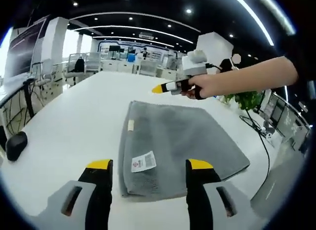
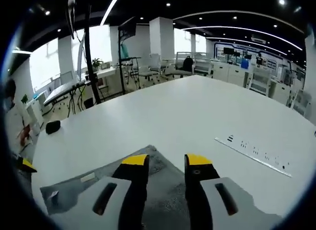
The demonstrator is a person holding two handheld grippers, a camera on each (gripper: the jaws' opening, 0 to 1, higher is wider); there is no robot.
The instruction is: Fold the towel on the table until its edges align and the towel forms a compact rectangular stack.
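**Grey towel folded on white counter, both sets of fingers apart**

Left gripper view: I see the grey towel [image 1: 177, 146] lying flat on the white counter [image 1: 74, 126], already doubled over, with a thick folded edge toward my camera. It sits close to the counter edge nearest me. A white care label [image 1: 143, 161] with a red mark lies on the towel's near corner, and a small pale tag [image 1: 131, 125] sits along its side edge farther back. My left gripper [image 1: 149, 183] hangs just short of the towel's near edge, its yellow-tipped fingers [image 1: 100, 166] well apart and holding nothing; the label shows between them. The right gripper [image 1: 170, 87] comes in from the right, held in a person's hand [image 1: 205, 86], above the towel's far edge. I cannot tell from here how its fingers stand. A dark object [image 1: 16, 145] rests on the counter's left side, well apart from the towel. A potted plant [image 1: 244, 98] stands past the right edge.

Right gripper view: my right gripper [image 2: 165, 171] hangs over a corner of the towel [image 2: 163, 190], fingers [image 2: 136, 163] apart, nothing between them but grey cloth below. Whether the tips touch the cloth, I cannot tell. A white strip [image 2: 254, 153] with dark marks lies on the counter [image 2: 197, 111] to the right, well apart from the towel. Desks and chairs stand beyond the far edge.
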